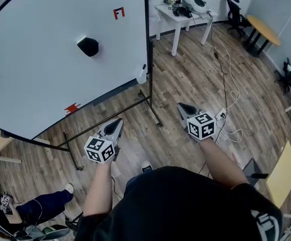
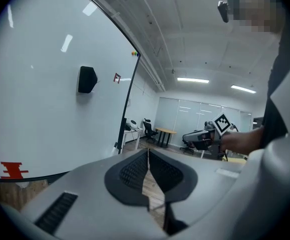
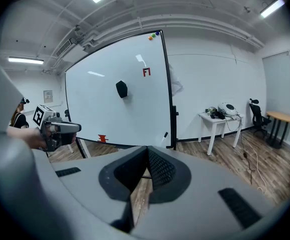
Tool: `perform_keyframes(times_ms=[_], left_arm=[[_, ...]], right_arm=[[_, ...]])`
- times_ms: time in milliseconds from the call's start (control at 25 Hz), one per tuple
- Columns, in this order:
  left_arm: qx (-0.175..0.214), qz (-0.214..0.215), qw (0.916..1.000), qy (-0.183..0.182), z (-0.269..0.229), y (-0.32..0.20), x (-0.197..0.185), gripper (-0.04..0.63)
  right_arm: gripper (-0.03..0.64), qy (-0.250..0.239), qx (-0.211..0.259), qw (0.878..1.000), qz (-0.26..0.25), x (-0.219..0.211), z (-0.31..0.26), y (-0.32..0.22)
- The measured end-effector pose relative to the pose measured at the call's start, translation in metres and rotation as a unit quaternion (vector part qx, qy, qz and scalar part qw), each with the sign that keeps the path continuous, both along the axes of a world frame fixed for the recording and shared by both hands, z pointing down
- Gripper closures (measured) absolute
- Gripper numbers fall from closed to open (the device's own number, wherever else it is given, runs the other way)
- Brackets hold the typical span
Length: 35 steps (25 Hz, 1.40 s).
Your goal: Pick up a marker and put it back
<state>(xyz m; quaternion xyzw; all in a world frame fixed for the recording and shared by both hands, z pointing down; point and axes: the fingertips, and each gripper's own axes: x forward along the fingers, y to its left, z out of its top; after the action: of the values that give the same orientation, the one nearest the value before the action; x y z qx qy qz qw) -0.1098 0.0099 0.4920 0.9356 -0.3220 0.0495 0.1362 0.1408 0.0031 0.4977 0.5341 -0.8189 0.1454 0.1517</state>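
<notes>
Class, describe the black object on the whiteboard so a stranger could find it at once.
Find the large whiteboard on its black-framed stand. Near its middle sits a black block, likely an eraser. It is the only dark, bulky thing on the board; the upper red mark and the lower red mark are small and flat.

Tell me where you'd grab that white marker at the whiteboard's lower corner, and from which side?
Probably mid-barrel. The marker stands slanted at the lower edge of the whiteboard, close beside its black frame post, dark cap up. Its white barrel is the longest bare part. Come from the room side, in front of the board, with the jaws across the barrel and clear of the post.
</notes>
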Motion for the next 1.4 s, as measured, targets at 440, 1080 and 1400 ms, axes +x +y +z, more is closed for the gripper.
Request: perform_keyframes(times_ms=[440,1080,1400], left_arm=[[0.005,0.016,0.9999,-0.001,-0.002,-0.064,-0.033,0.580],[0.014,0.028,0.9995,0.005,-0.007,-0.080,-0.055,0.580],[0.014,0.024,0.9996,0.000,-0.003,-0.098,-0.055,0.580]], right_arm=[[0.620,0.002,0.004,1.000,0.014,-0.036,-0.005,-0.064],[0.620,-0.002,0.028,0.999,0.039,-0.053,-0.018,-0.082],[0.620,-0.004,0.038,0.998,0.045,-0.049,-0.017,-0.105]])
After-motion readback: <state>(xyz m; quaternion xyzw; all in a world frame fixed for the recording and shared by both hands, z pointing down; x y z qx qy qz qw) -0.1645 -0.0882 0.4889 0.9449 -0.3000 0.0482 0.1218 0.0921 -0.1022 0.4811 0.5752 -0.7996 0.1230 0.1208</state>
